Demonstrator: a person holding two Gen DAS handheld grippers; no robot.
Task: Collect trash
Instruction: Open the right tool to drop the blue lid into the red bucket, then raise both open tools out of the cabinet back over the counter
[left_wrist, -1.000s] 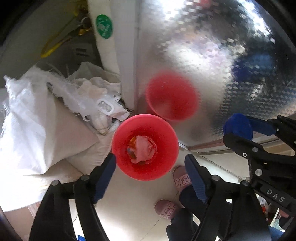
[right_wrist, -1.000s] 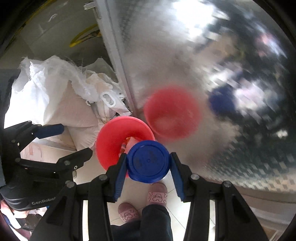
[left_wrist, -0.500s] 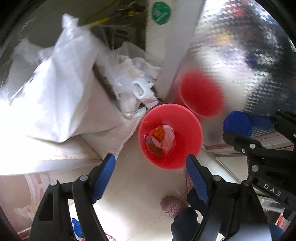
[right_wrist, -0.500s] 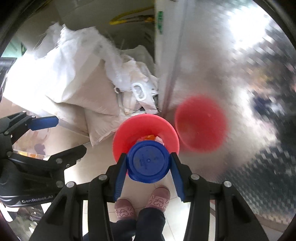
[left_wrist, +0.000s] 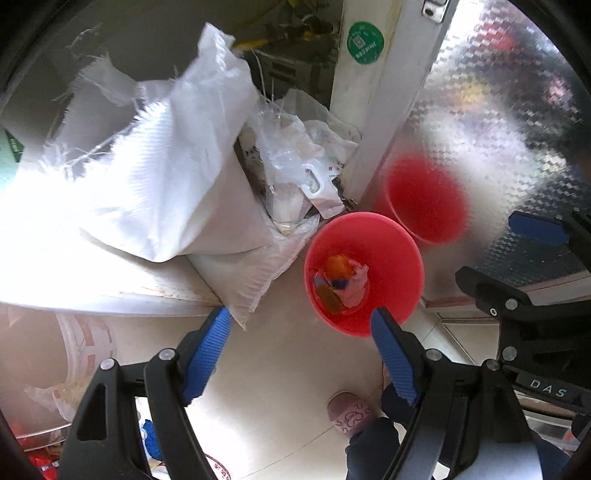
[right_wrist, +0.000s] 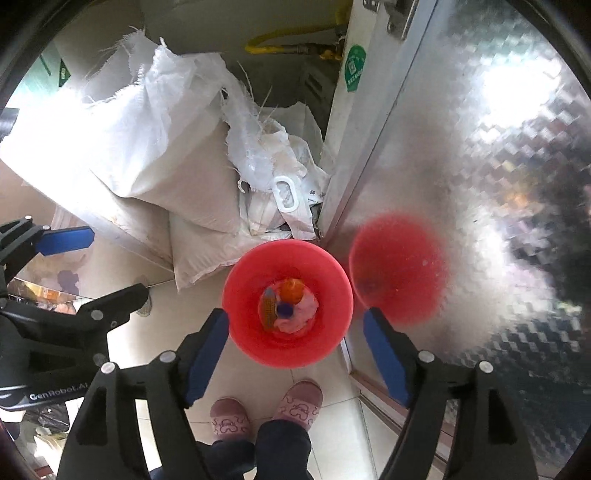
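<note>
A red bin (right_wrist: 325, 280) stands on the tiled floor below both grippers, against a patterned metal door. Inside it lie an orange item, pink crumpled trash and a blue round cap (right_wrist: 284, 309). My right gripper (right_wrist: 295, 317) hangs over the bin's near rim; its jaws are opening and nothing is between them. In the left wrist view the bin (left_wrist: 399, 258) sits to the right of centre, with the cap (left_wrist: 340, 283) among the trash. My left gripper (left_wrist: 301, 317) is open and empty, above the floor beside the bin. Each gripper shows in the other's view: right (left_wrist: 517, 254), left (right_wrist: 107, 264).
White woven sacks (right_wrist: 147, 155) and plastic bags (right_wrist: 280, 177) are piled left of the bin beside a white post with a green sticker (right_wrist: 354, 68). The shiny door (right_wrist: 480, 184) mirrors the bin as a red blur. A person's pink slippers (right_wrist: 301, 400) stand just behind the bin.
The blue cap has left my right gripper and now lies in the red bin; the right jaws have spread wide. Both views have rolled and shifted across the sacks.
</note>
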